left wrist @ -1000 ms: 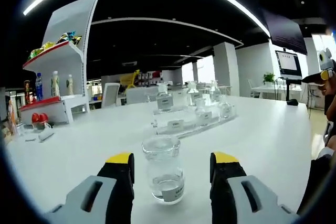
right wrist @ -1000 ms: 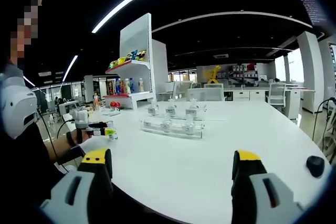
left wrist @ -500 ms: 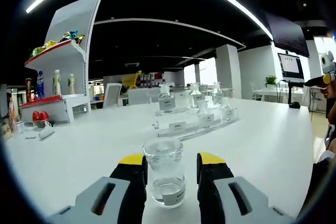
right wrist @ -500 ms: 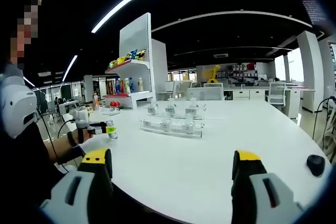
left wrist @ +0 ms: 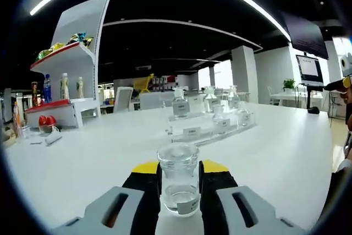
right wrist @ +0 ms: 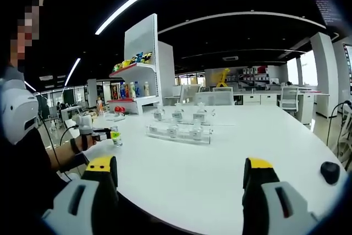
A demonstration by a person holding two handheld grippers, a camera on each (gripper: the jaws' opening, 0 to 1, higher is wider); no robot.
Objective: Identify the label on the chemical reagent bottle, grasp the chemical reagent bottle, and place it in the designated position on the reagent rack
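On the white tabletop [left wrist: 82, 163], nearer the camera than the clear acrylic reagent rack [left wrist: 212, 130], stands a small clear glass reagent bottle [left wrist: 178, 184] with a wide round mouth, a little clear liquid at its bottom and a white label low on its side. The left gripper [left wrist: 179, 175] has its yellow-tipped black jaws pressed against both sides of this bottle, gripping it upright. The rack carries several similar stoppered glass bottles, each with a white label, and small white tags along its front edge. Left of the rack rises a white shelf unit [left wrist: 71, 75] with red-edged shelves bearing drink bottles and coloured packets.

From the right gripper view, the right gripper [right wrist: 179, 182] hangs over the near edge of the table with its jaws spread wide apart and nothing between them. Well to the left of the rack [right wrist: 179, 130], the left gripper [right wrist: 99, 134] meets the bottle [right wrist: 116, 136] at the table's edge. A small black round object [right wrist: 330, 172] lies far right of the rack.
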